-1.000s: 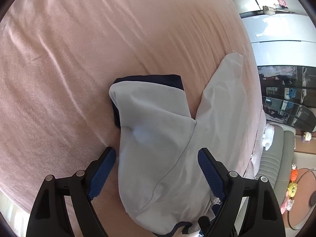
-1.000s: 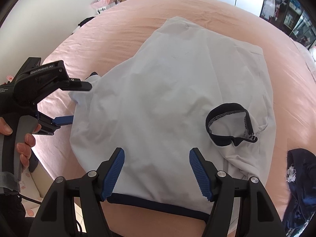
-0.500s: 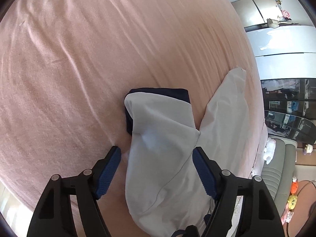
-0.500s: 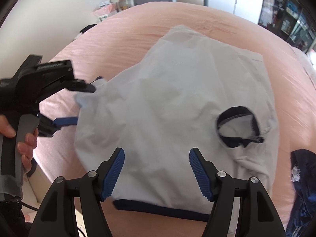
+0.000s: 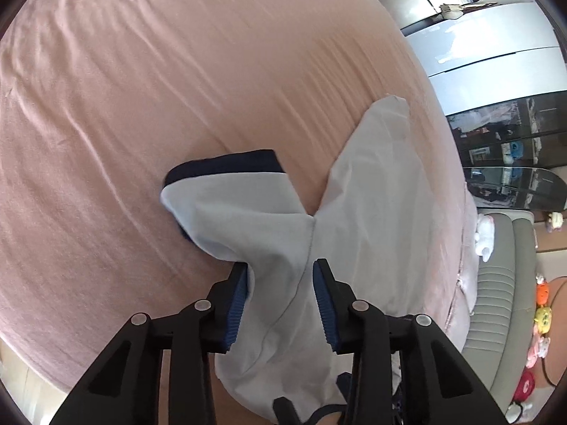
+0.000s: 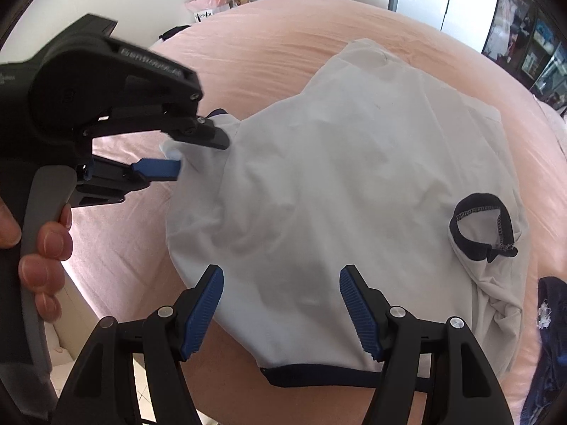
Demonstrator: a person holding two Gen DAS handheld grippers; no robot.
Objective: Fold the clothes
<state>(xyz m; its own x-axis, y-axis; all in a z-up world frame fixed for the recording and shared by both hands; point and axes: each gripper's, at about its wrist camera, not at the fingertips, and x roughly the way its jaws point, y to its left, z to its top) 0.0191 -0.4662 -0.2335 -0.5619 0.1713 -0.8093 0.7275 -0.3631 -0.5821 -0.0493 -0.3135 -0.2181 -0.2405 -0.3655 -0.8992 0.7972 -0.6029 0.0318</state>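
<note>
Two grippers work over a white shirt point(image 6: 354, 194) that lies spread on a pink bed point(image 5: 177, 71). The shirt has dark navy trim: a band along its near hem, a navy cuff on the sleeve point(image 5: 226, 191), and a navy collar ring point(image 6: 482, 226) toward the shirt's right side in the right wrist view.

The left gripper point(image 5: 280, 301) is at the shirt's left shoulder, where the sleeve joins the body. Its jaws are closing, with a raised fold of white cloth between the blue pads; the cloth bunches against both of them. In the right wrist view this same gripper comes in from the shirt's left edge, a hand point(image 6: 42, 248) wrapped around its grey handle, and a small tuft of white fabric sits between its two fingers.

The right gripper point(image 6: 281, 311) hangs above the shirt's near hem with its fingers spread wide and nothing between them; the cloth lies flat below.

A dark navy garment point(image 6: 545, 336) lies on the bed just beside the shirt's right edge.
</note>
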